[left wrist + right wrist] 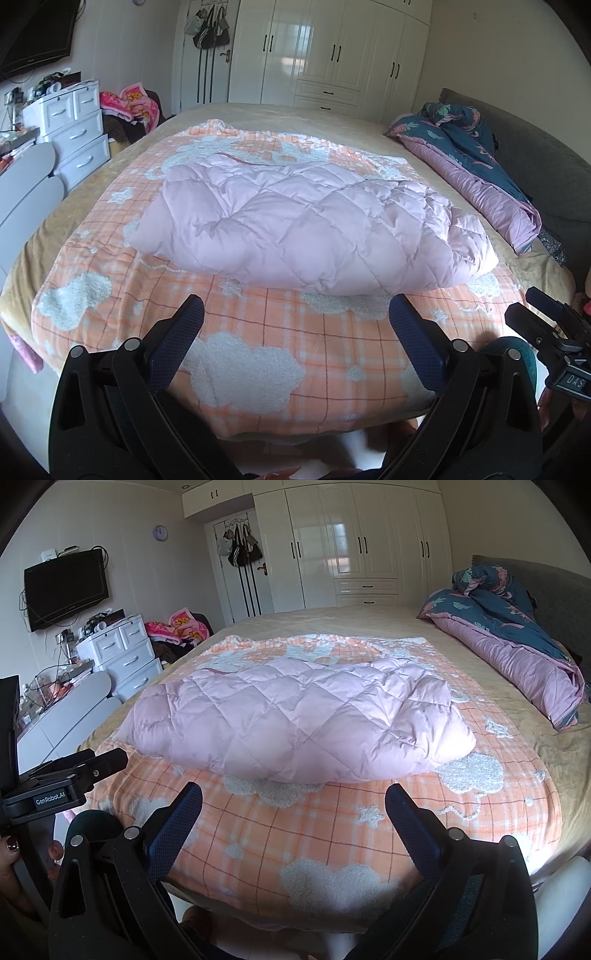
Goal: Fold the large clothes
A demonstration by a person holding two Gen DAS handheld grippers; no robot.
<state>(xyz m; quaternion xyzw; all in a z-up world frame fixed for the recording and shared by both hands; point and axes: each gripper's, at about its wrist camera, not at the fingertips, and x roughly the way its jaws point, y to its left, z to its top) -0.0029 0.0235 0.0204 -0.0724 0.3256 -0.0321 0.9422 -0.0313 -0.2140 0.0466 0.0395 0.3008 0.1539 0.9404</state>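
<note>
A pink quilted padded garment [303, 221] [291, 720] lies folded into a thick bundle in the middle of the bed, on an orange checked blanket with white fluffy clouds [280, 343] [332, 830]. My left gripper [295, 314] hovers open over the blanket's near part, a short way in front of the bundle, nothing between its blue pads. My right gripper [293, 801] is open too, just short of the bundle's near edge and empty. The right gripper's body [550, 332] shows at the right edge of the left wrist view; the left one's body [62, 779] shows at the left of the right wrist view.
A dark floral quilt with a purple lining [480, 162] [517, 642] is heaped along the grey headboard on the right. White drawers [74, 129] and a pile of clothes [177, 627] stand left of the bed. White wardrobes [351, 546] line the far wall.
</note>
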